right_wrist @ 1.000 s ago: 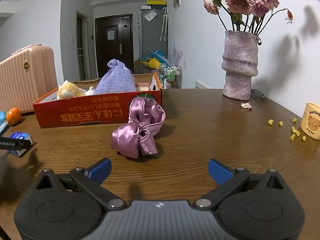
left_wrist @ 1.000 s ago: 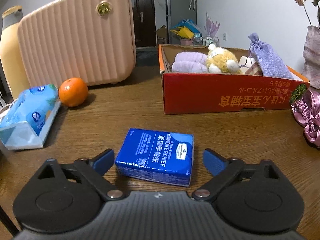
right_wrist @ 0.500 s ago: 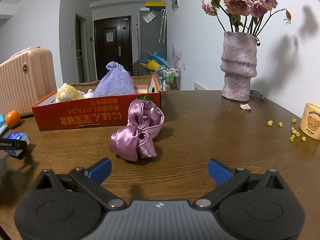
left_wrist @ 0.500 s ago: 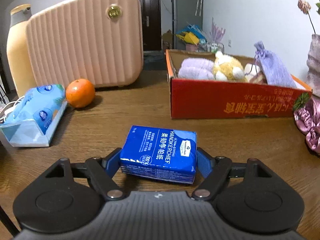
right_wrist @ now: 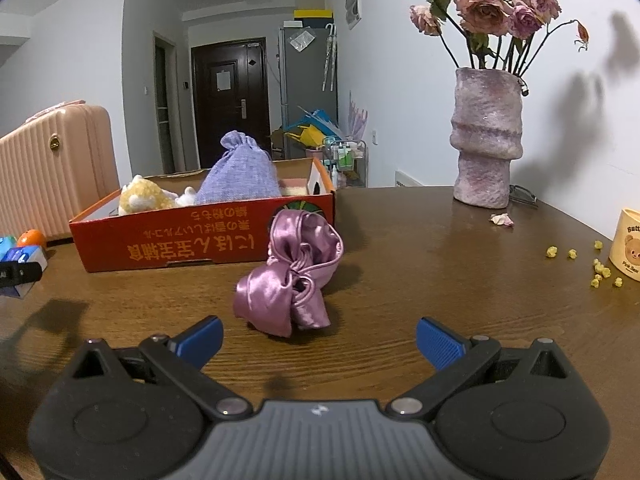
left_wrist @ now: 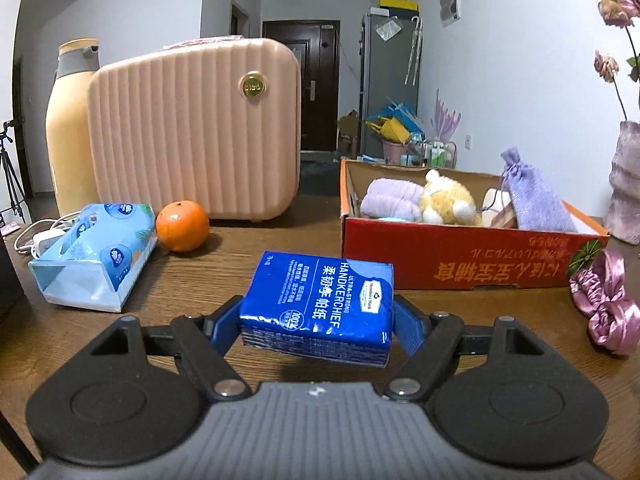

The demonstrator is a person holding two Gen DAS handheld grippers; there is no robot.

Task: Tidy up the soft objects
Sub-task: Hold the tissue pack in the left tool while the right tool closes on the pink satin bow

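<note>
Change since earlier frames: left gripper [left_wrist: 318, 322] has closed its jaws in from wide apart onto the blue handkerchief pack [left_wrist: 320, 304]; I now see the pack raised off the table [left_wrist: 248, 248], a shadow under it. Right-side view unchanged.
Left fingers: blue pads press both short ends of the pack; I hold it tilted, far end higher.
Right fingers: right gripper [right_wrist: 319, 338] stands wide, nothing between the pads, low over bare wood.
Task things: pack in my left grip, in front of the red cardboard box [left_wrist: 460, 256]; purple satin scrunchie [right_wrist: 292, 276] on the table just in front of the box's corner, ahead of the right gripper.
Left view only: ribbed pink hard case [left_wrist: 196, 128]; tall cream bottle [left_wrist: 70, 120] behind it; orange [left_wrist: 183, 225]; soft tissue pack [left_wrist: 96, 248], pale blue film; rolled lilac towel [left_wrist: 390, 200] inside the box.
Right view only: rough mauve vase [right_wrist: 486, 136] with dried roses; yellow crumbs [right_wrist: 600, 270]; cream bear cup [right_wrist: 628, 244] at frame edge.
Both views: yellow plush toy [left_wrist: 448, 200] and woven lilac drawstring pouch [right_wrist: 238, 174] in the box.
Textures: pack is glossy crinkled film, brick-shaped; scrunchie shiny, knotted; tabletop dark grained wood.
</note>
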